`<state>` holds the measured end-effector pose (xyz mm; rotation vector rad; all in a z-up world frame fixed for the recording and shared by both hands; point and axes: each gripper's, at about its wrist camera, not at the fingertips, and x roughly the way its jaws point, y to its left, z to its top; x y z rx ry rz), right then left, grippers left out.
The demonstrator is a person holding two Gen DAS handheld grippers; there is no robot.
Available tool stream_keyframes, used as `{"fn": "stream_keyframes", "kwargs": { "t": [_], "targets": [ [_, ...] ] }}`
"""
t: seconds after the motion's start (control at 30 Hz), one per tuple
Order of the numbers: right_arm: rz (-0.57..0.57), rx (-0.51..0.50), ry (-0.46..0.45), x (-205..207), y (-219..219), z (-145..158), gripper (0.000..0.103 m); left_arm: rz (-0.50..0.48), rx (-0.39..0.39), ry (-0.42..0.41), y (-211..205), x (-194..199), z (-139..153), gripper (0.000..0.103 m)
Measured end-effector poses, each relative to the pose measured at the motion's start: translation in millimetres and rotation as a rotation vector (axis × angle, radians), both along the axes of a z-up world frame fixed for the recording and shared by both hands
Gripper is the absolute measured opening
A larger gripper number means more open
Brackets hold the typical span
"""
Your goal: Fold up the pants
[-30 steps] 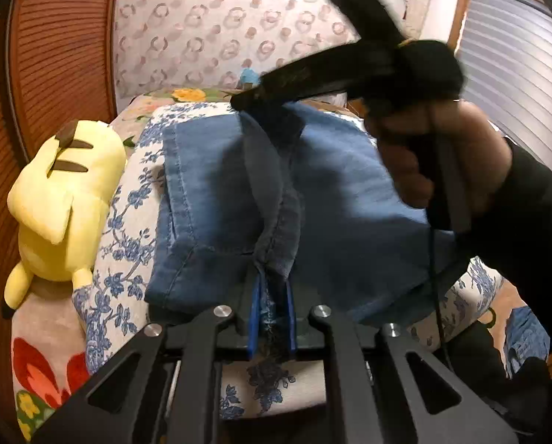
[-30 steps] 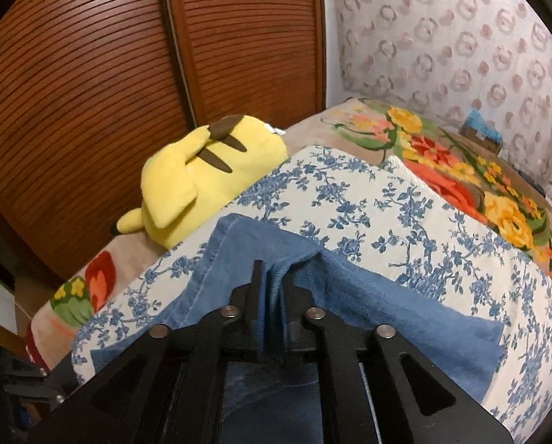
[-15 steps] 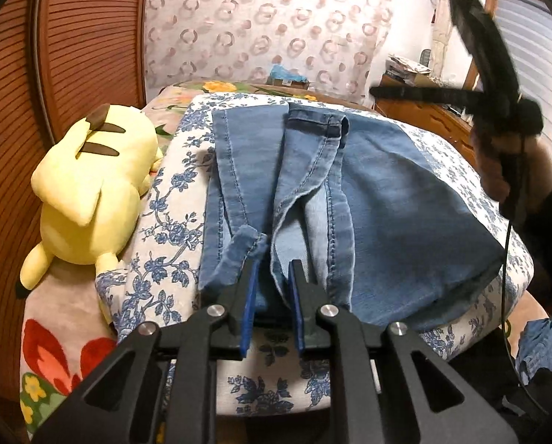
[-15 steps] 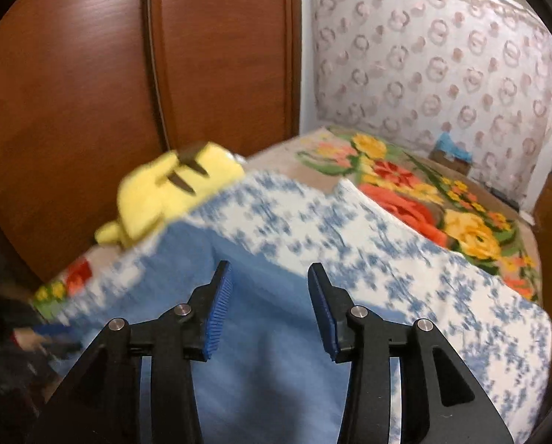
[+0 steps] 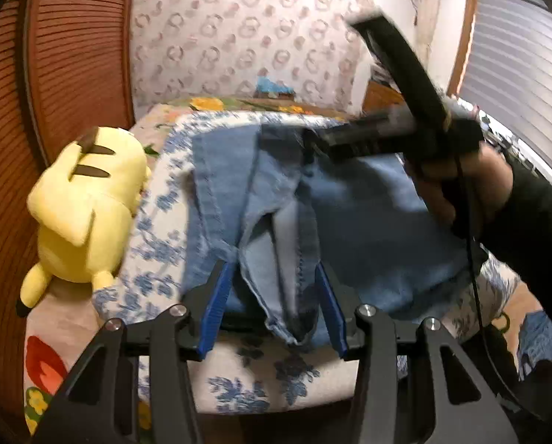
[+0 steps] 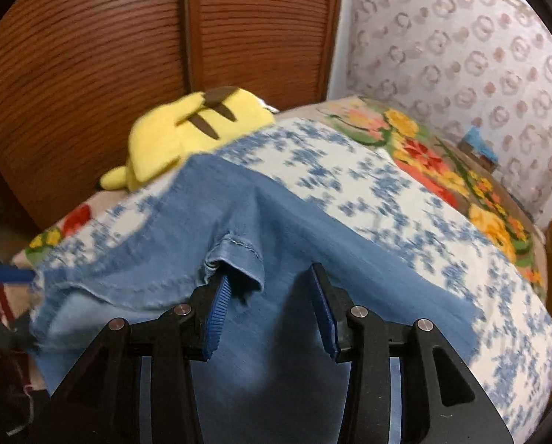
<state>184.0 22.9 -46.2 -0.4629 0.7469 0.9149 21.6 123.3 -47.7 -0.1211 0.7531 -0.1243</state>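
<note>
Left tool [image 5: 274, 307] just opening astride jeans [image 5: 350, 222] hem, right tool [image 6: 272, 307] parted

The left hand-held gripper [image 5: 274, 298] tips downward. Its two blue pads [image 5: 214, 305] stand apart and have just been opening, with loose cloth lying between them, not pinched. The right hand-held gripper [image 6: 272, 309] also tips down, its jaws apart and nothing squeezed between them. A hand [image 5: 457, 181] in a dark sleeve [image 5: 527, 218] holds the right one.
</note>
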Motion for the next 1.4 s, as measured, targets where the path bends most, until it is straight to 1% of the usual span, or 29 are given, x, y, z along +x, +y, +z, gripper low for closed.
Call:
{"fn": "stream_keyframes", "kwargs": {
  "t": [0.1, 0.13, 0.17, 0.2, 0.23, 0.27, 0.3, 0.4, 0.57, 0.67, 0.87, 0.93, 1.03, 1.13, 1.2, 1.23, 1.27, 1.3, 1.33, 1.37, 1.4],
  "targets": [
    [0.023, 0.053, 0.023, -2.1, 4.9, 9.4, 0.042, -0.016, 0.024, 0.023, -8.4, 3.5, -10.3, 0.046],
    [0.027, 0.057, 0.026, -2.9, 6.8, 11.0, 0.039, -0.012, 0.036, 0.033, -8.9, 5.4, -13.5, 0.046],
    [0.037, 0.06, 0.033, -3.7, 8.6, 11.9, 0.02, -0.005, 0.044, 0.04, -8.8, 6.7, -15.7, 0.046],
    [0.05, 0.058, 0.045, -4.2, 10.9, 12.4, 0.01, 0.003, 0.049, 0.047, -8.1, 8.0, -17.7, 0.046],
    [0.066, 0.055, 0.049, -5.2, 13.7, 13.0, 0.005, 0.006, 0.046, 0.047, -6.8, 8.2, -18.4, 0.046],
    [0.071, 0.055, 0.039, -6.2, 15.7, 14.3, 0.003, 0.01, 0.041, 0.043, -5.5, 7.6, -18.2, 0.046],
    [0.076, 0.06, 0.033, -6.3, 17.8, 16.0, 0.003, 0.021, 0.036, 0.035, -2.9, 6.3, -16.7, 0.046],
    [0.065, 0.095, 0.054, -1.9, 26.4, 24.0, 0.002, 0.04, 0.015, 0.009, 3.5, 2.1, -9.9, 0.046],
    [0.046, 0.111, 0.058, 1.8, 52.3, 35.2, 0.001, 0.055, 0.027, -0.034, 6.3, -2.9, 2.3, 0.046],
    [0.024, 0.095, 0.029, -0.9, 68.4, 36.2, 0.001, 0.042, 0.018, -0.055, 5.3, -3.6, 5.7, 0.046],
    [-0.042, 0.056, 0.03, 7.9, 85.0, 26.9, 0.001, 0.027, -0.012, -0.055, 1.8, 2.5, 2.3, 0.046],
    [-0.056, 0.029, 0.026, 9.8, 87.0, 22.4, 0.001, 0.033, -0.025, -0.06, 2.0, 1.8, 3.0, 0.046],
    [-0.067, 0.01, 0.034, 10.6, 86.9, 21.3, 0.01, 0.041, -0.038, -0.078, 3.4, -2.3, 7.7, 0.046],
    [-0.063, 0.034, 0.041, 8.5, 80.3, 31.4, 0.016, 0.044, -0.039, -0.093, 3.1, -5.5, 12.9, 0.046],
    [-0.051, 0.061, 0.031, 4.1, 72.4, 42.7, 0.025, 0.036, -0.038, -0.097, 1.0, -5.5, 14.4, 0.046],
    [-0.044, 0.073, 0.03, 2.2, 68.5, 48.4, 0.034, 0.032, -0.036, -0.096, -0.9, -4.5, 14.3, 0.046],
    [-0.039, 0.085, 0.032, 1.1, 64.1, 53.5, 0.04, 0.029, -0.033, -0.094, -3.0, -3.2, 13.9, 0.046],
    [-0.034, 0.095, 0.039, 0.6, 59.3, 58.7, 0.043, 0.027, -0.032, -0.09, -5.5, -1.1, 12.5, 0.046],
    [-0.035, 0.093, 0.044, 0.8, 57.8, 60.5, 0.048, 0.025, -0.028, -0.081, -8.0, 1.8, 9.9, 0.046],
    [-0.04, 0.078, 0.05, 2.0, 56.9, 61.3, 0.052, 0.025, -0.019, -0.074, -9.9, 4.3, 7.8, 0.046],
    [-0.047, 0.064, 0.047, 2.8, 57.3, 61.3, 0.052, 0.028, 0.001, -0.064, -11.9, 8.3, 3.5, 0.046]
  ]
}}
